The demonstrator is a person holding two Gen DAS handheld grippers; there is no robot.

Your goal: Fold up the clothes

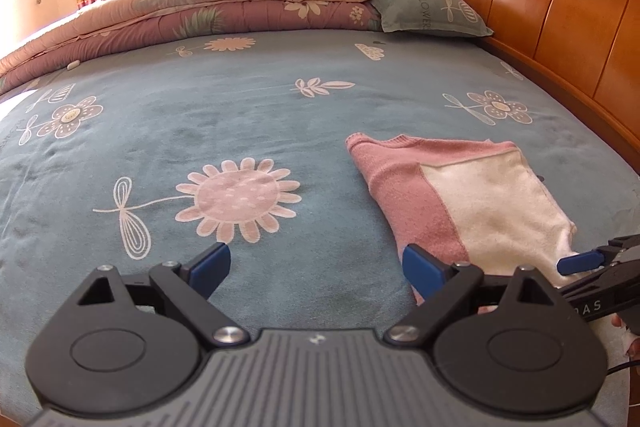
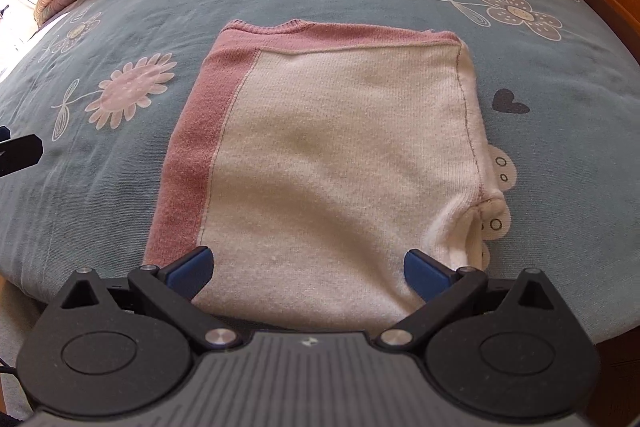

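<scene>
Sweater [image 2: 336, 163] folded on bed, pillow [image 1: 430, 9] reads "FLOWERS", both claws open

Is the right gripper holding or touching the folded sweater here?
Cannot tell. In the right wrist view the right gripper is open above the sweater, its fingers overlapping the knit; no gap or contact shows.

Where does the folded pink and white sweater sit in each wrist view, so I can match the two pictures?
Left wrist view: the folded sweater lies right of centre on the blue bedspread, partly behind the right-hand finger.
Right wrist view: the sweater fills the centre, ahead of the open tongs.
Shared landmark: the large pink flower print, left of the sweater.
</scene>
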